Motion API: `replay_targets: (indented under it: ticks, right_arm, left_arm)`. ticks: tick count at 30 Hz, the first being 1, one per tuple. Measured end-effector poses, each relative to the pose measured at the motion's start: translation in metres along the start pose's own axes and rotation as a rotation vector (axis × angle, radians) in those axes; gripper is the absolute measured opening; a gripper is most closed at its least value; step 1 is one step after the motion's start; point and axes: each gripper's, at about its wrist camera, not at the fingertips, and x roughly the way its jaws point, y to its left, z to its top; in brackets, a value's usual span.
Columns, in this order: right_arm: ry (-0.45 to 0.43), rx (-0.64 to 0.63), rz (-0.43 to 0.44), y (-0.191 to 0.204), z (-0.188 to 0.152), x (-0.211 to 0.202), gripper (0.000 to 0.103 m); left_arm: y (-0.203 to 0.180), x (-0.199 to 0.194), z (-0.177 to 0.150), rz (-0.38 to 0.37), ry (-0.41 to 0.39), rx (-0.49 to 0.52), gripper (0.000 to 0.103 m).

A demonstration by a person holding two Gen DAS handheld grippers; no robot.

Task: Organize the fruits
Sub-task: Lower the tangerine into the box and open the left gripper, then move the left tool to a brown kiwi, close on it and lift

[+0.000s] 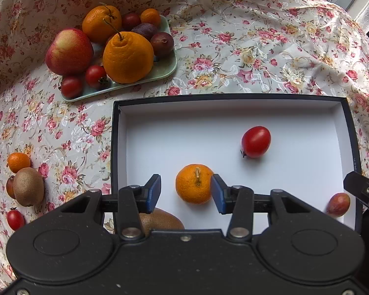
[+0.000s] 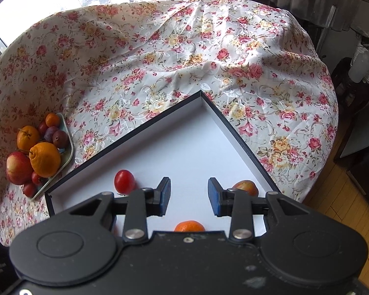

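Note:
A black box with a white floor (image 1: 295,172) (image 2: 189,147) holds a small mandarin (image 1: 193,183) (image 2: 189,226), a cherry tomato (image 1: 255,141) (image 2: 123,181), a reddish plum (image 1: 338,204) (image 2: 246,187) and a kiwi (image 1: 160,218) partly hidden under my left gripper. My left gripper (image 1: 186,193) is open above the box; the mandarin lies between its blue pads. My right gripper (image 2: 189,196) is open and empty above the box floor. A green tray (image 1: 164,71) (image 2: 67,145) holds oranges, an apple, plums and tomatoes.
Loose on the floral tablecloth left of the box lie a small mandarin (image 1: 18,162), a kiwi (image 1: 28,186), a plum (image 1: 10,186) and a cherry tomato (image 1: 15,219). The table edge drops to a wooden floor (image 2: 344,211) at the right.

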Motion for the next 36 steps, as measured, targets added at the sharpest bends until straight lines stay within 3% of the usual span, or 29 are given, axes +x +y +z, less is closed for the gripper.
replay_targets:
  ticks: [12,36]
  right_arm:
    - [0.023,-0.023,0.031,0.032,-0.008,-0.006,0.037]
    - [0.117,-0.245,0.184,0.164,-0.064,-0.022,0.037]
  left_arm:
    - [0.046,-0.010,0.003,0.029,-0.013,-0.068,0.053]
    - [0.158,-0.008,-0.011,0.156,-0.011,-0.152,0.054]
